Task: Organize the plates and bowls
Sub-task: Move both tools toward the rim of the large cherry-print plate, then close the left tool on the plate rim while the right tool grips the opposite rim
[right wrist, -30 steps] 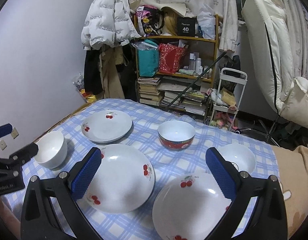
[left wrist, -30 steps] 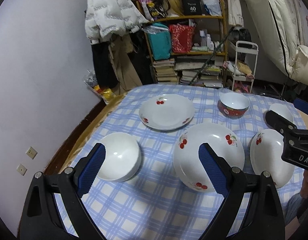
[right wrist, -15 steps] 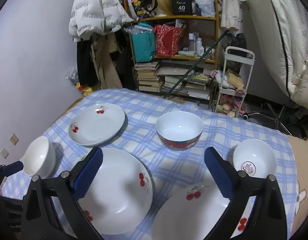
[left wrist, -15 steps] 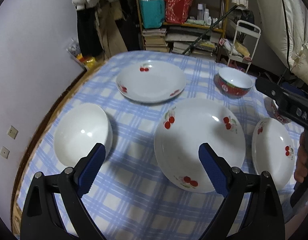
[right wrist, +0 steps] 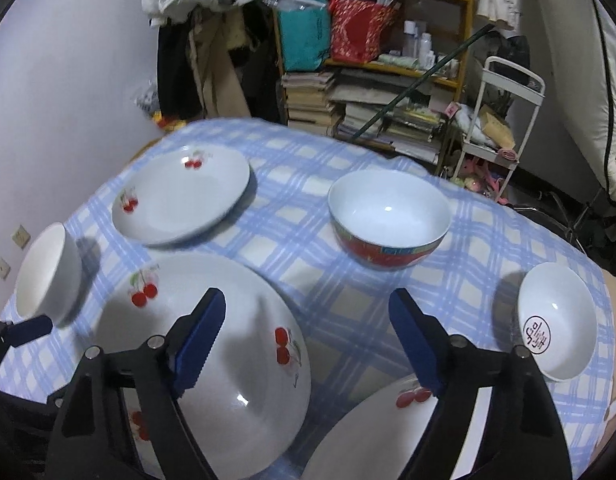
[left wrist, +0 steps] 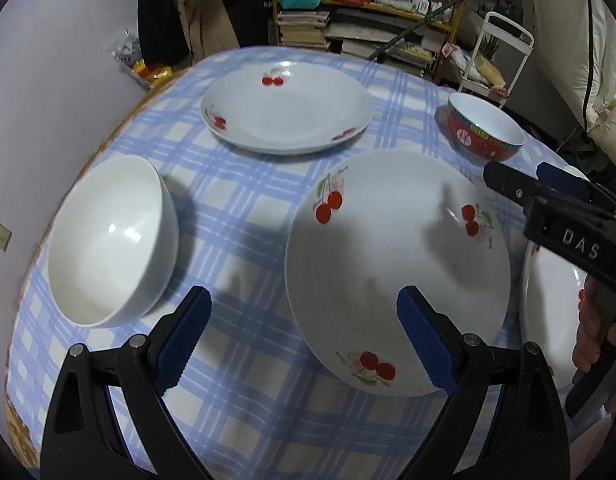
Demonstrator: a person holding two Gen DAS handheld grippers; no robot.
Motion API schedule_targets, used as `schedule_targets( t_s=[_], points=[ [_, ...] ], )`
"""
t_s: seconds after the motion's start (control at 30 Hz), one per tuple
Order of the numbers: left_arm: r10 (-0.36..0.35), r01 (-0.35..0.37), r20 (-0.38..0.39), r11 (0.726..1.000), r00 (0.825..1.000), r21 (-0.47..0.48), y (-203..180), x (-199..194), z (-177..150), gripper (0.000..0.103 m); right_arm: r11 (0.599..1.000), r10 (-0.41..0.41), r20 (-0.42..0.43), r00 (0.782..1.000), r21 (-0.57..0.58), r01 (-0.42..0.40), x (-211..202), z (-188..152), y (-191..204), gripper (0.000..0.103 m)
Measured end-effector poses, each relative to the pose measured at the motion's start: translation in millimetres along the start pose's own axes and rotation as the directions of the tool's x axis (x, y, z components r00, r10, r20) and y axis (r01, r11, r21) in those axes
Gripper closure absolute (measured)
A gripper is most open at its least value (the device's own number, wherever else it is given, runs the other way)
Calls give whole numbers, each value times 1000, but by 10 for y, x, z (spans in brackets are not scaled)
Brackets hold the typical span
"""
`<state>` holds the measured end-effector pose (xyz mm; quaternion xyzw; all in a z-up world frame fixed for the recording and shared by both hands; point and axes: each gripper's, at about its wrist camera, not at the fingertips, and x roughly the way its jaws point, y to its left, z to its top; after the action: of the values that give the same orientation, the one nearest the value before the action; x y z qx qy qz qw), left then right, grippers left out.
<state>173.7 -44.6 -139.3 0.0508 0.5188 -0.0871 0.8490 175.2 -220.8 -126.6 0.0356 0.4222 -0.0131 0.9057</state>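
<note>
A large cherry plate (left wrist: 396, 264) lies mid-table; it also shows in the right wrist view (right wrist: 228, 360). A second cherry plate (left wrist: 286, 108) (right wrist: 182, 196) lies behind it, a third (left wrist: 548, 312) (right wrist: 388, 432) at the near right. A plain white bowl (left wrist: 108, 236) (right wrist: 46, 272) stands left. A red-sided bowl (left wrist: 484, 132) (right wrist: 388, 216) stands at the back. A small white bowl with a red mark (right wrist: 556, 320) sits far right. My left gripper (left wrist: 304, 340) is open, low over the large plate's left edge. My right gripper (right wrist: 308, 344) is open, between the large plate and the near-right plate.
The table has a blue checked cloth (left wrist: 244, 184) and sits against a white wall (left wrist: 48, 80) on the left. Behind it stand a cluttered shelf (right wrist: 372, 40) and a white trolley (right wrist: 504, 120). A hand (left wrist: 592, 332) holds the right gripper.
Both grippers have moved forward and lower toward the table, tilting down. The plates and bowls now look larger and closer. Nothing on the table has moved.
</note>
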Motion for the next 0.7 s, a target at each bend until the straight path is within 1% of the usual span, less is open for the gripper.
schedule_targets(
  t_s=[0.03, 0.07, 0.1, 0.2, 0.23, 0.27, 0.3, 0.33, 0.37, 0.43, 0.47, 0.5, 0.57, 0.6, 0.63, 0.7],
  points=[
    [-6, 6, -12, 1000, 1000, -7, 11, 31, 0, 10, 1000, -1, -7, 1000, -8, 1, 30, -12, 10, 16],
    [-15, 14, -26, 1000, 1000, -17, 26, 73, 0, 10, 1000, -3, -15, 1000, -15, 3, 57, -19, 14, 20],
    [-22, 21, -37, 999, 999, -26, 36, 105, -3, 10, 1000, -7, -17, 1000, -19, 7, 84, -26, 11, 28],
    [-33, 30, -57, 998, 998, -46, 75, 177, -3, 12, 1000, -3, -62, 998, -22, 2, 185, -42, -7, 32],
    [-33, 30, -62, 998, 998, -52, 86, 199, 0, 16, 1000, -1, -71, 997, -20, 0, 210, -54, -13, 33],
    [-35, 31, -69, 998, 997, -57, 97, 225, 0, 21, 1000, 1, -88, 996, -21, -2, 248, -65, -20, 37],
    [-38, 34, -78, 998, 996, -59, 101, 248, -3, 22, 1000, 3, -101, 995, -24, -5, 275, -73, -20, 42],
    [-43, 38, -89, 997, 995, -62, 110, 276, -5, 27, 1000, 5, -117, 993, -28, -9, 307, -88, -22, 45],
    [-58, 52, -99, 996, 993, -69, 123, 307, -9, 33, 1000, 7, -129, 992, -29, -11, 330, -97, -30, 49],
    [-93, 86, -108, 994, 990, -66, 122, 327, -27, 40, 999, 20, -146, 989, -21, -23, 363, -111, -51, 55],
    [-96, 91, -109, 995, 989, -48, 104, 337, -28, 42, 999, 29, -150, 988, -14, -31, 374, -113, -60, 59],
    [-89, 86, -104, 996, 991, -36, 86, 336, -28, 44, 999, 41, -150, 988, 0, -42, 380, -119, -77, 64],
    [-71, 71, -87, 997, 994, 2, 26, 325, -35, 61, 998, 65, -155, 986, 15, -64, 390, -124, -89, 70],
    [-72, 73, -85, 997, 994, 14, 6, 327, -37, 65, 997, 73, -158, 985, 19, -71, 398, -129, -86, 76],
    [-72, 75, -86, 997, 994, 24, -11, 336, -36, 70, 997, 82, -160, 984, 22, -79, 401, -133, -83, 79],
    [-49, 53, -93, 998, 995, 46, -51, 358, -29, 72, 995, 103, -164, 981, 29, -100, 414, -134, -77, 87]
  ],
)
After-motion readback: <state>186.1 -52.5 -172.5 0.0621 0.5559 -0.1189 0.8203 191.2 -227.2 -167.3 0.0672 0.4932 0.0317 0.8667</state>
